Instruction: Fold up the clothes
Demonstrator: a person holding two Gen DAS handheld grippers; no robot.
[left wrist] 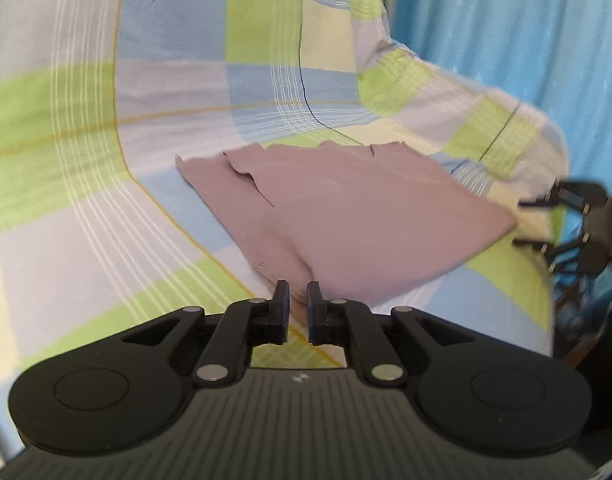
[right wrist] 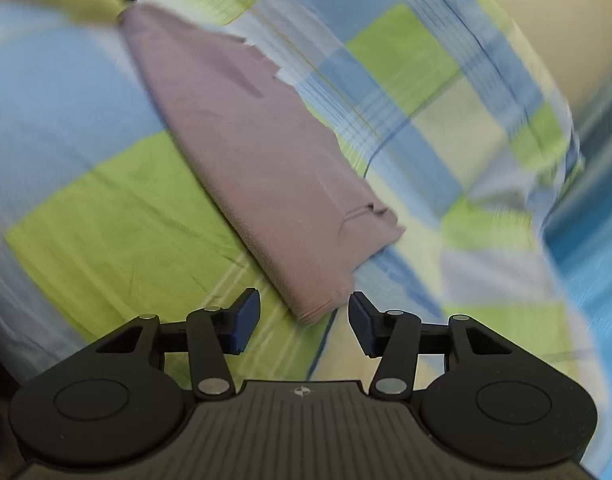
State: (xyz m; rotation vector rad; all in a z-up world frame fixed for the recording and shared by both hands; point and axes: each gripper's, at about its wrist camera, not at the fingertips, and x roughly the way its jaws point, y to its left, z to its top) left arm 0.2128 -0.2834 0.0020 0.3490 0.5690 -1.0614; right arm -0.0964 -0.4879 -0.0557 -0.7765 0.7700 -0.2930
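The mauve garment (left wrist: 346, 216) lies on the bed (left wrist: 85, 128), already folded into a flat, soft-knit wedge. The left gripper (left wrist: 297, 292) seems pinched on its near corner; the right gripper (right wrist: 303, 312), jaws apart, faces another corner. Next, I'd guess: close there, lift both corners, fold again.

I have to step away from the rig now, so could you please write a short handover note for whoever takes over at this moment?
Left gripper: jaws nearly closed with a narrow gap, at the near edge of the mauve garment; whether it pinches cloth is unclear.
Right gripper: open, holding nothing, just short of the garment's near corner.
The garment lies folded into a flat stack on the checked bedsheet.
Done: several folds, judging by the layers.
Left: probably a final fold or tidying the ragged far edge.
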